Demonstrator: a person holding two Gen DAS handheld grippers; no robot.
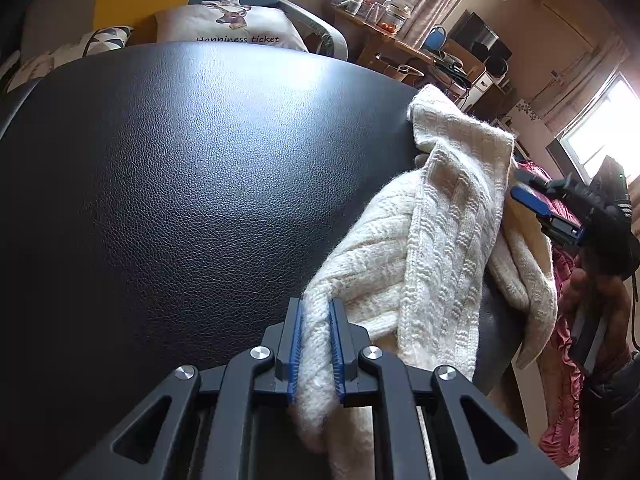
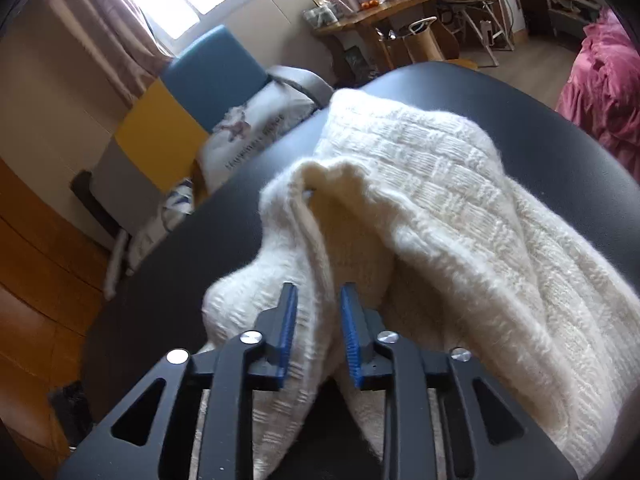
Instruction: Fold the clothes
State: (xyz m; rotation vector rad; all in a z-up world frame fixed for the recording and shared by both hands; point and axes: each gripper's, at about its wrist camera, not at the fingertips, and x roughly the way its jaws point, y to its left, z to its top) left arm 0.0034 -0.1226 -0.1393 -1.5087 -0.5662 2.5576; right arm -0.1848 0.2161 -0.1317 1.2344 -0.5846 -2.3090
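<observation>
**Gripping a cream sweater at two points over a black table**

Holding a cream cable-knit sweater [image 1: 440, 240] with both claws, we work above a black leather-textured table [image 1: 180, 180]. In the left wrist view, the left gripper [image 1: 316, 344] sits at the bottom centre, its blue pads narrow and pinching a thick fold of knit. From there the sweater runs up and to the right, its long axis diagonal toward the upper right, and part of it spills over the table's right edge. The right gripper [image 1: 544, 204] shows at the right edge of that frame, near the far part of the garment.

In the right wrist view, the right gripper [image 2: 318, 336] is at the bottom centre, with a ridge of sweater [image 2: 420, 200] between its pads. The left pad presses the wool; beside the right pad a sliver of gap seems to remain, so we cannot tell if that grip is firm. The bulk of the fabric lies ahead and to the right. We judge the coming move depends on spreading these two held points apart along the garment.
</observation>
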